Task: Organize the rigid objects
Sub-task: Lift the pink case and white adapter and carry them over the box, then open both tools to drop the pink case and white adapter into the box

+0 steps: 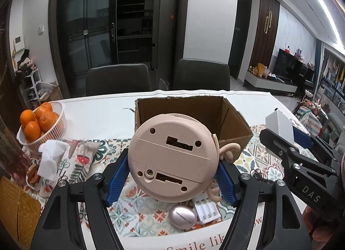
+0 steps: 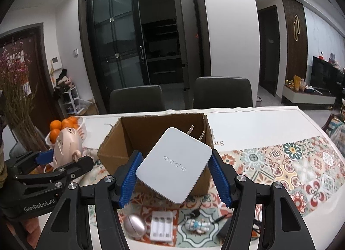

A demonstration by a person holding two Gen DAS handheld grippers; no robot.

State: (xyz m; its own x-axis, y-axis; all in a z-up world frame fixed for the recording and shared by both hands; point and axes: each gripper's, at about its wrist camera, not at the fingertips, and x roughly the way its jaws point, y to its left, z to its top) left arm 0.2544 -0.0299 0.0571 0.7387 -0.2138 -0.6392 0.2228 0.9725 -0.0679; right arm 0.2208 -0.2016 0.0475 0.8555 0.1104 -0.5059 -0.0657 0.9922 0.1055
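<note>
My left gripper [image 1: 172, 174] is shut on a round pink toy clock [image 1: 172, 157], held back side up above the table, just in front of the open cardboard box [image 1: 235, 124]. My right gripper [image 2: 173, 174] is shut on a white OPPO charger [image 2: 174, 163] with its two prongs pointing at the box [image 2: 112, 148]. The right gripper also shows in the left wrist view [image 1: 301, 163] with the charger [image 1: 279, 124]. The left gripper with the pink clock [image 2: 66, 144] shows at the left of the right wrist view. On the patterned mat lie a silver oval object [image 1: 182, 216], a white battery holder [image 1: 207, 209] and a small figurine [image 2: 197, 225].
A white basket of oranges [image 1: 41, 124] stands at the table's left. A tissue pouch [image 1: 64, 159] lies beside it. Black cables [image 2: 222, 217] lie on the mat by the figurine. Two dark chairs [image 1: 118, 79] stand behind the table. Dried flowers [image 2: 15, 90] stand at far left.
</note>
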